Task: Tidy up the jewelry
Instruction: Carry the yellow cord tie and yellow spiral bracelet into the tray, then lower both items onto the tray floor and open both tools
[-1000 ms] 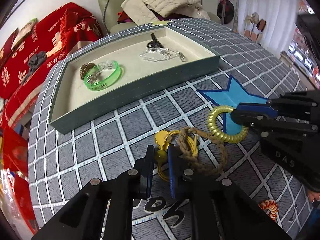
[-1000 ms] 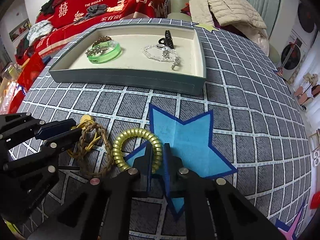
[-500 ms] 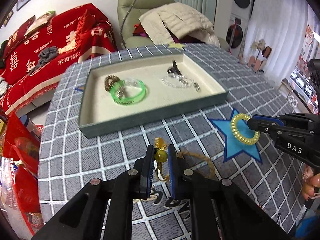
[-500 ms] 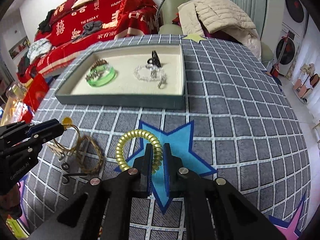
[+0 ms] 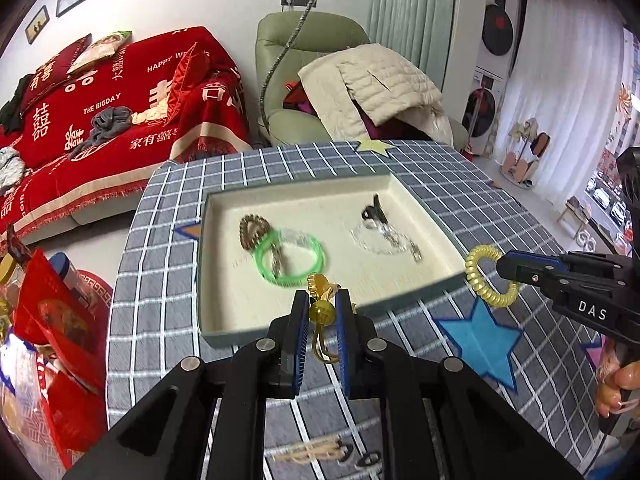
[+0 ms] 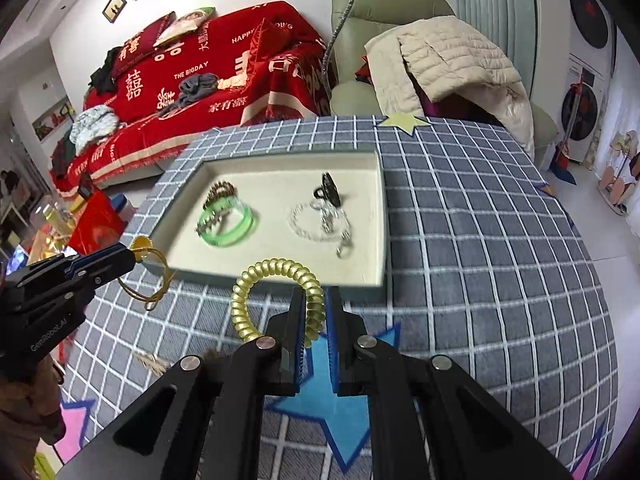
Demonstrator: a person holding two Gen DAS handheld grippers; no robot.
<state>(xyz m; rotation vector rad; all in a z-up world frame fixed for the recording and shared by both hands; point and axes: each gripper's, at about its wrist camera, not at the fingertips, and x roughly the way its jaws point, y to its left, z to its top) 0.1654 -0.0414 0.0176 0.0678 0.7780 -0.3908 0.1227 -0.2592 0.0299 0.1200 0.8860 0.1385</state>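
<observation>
The left gripper (image 5: 322, 314) had its fingers closed on a yellow bead (image 5: 321, 312) with gold cord loops (image 5: 322, 350) hanging beneath it. A second before, that bead and cord had lain on the tabletop (image 5: 160, 280) tangled with a braided cord; now the yellow piece hung in the air above the tray's near rim, and the braided cord (image 5: 310, 450) lay by itself on the cloth below the gripper. The right gripper (image 6: 313, 312) had its fingers pinched narrow on a gold coil (image 6: 276, 296). Earlier the coil had rested on the blue star (image 6: 320, 408); now it was lifted clear of the star, and in the left view it hung (image 5: 490, 276) just off the tray's right corner. Both grippers had risen since the earlier frames, so the tabletop looked farther away and more of the room showed.

Beyond the grippers, the tray (image 5: 208, 264) sat unchanged on the checked cloth. Inside it, on the left, lay a green bangle (image 5: 290, 258) touching a brown beaded piece (image 5: 252, 230); on the right lay a clear chain (image 5: 384, 240) beside a black clip (image 5: 374, 212). Behind the tabletop stood a green armchair (image 5: 304, 52) with a beige jacket (image 5: 384, 84) on it, and a red sofa (image 5: 100, 120) to the left.
</observation>
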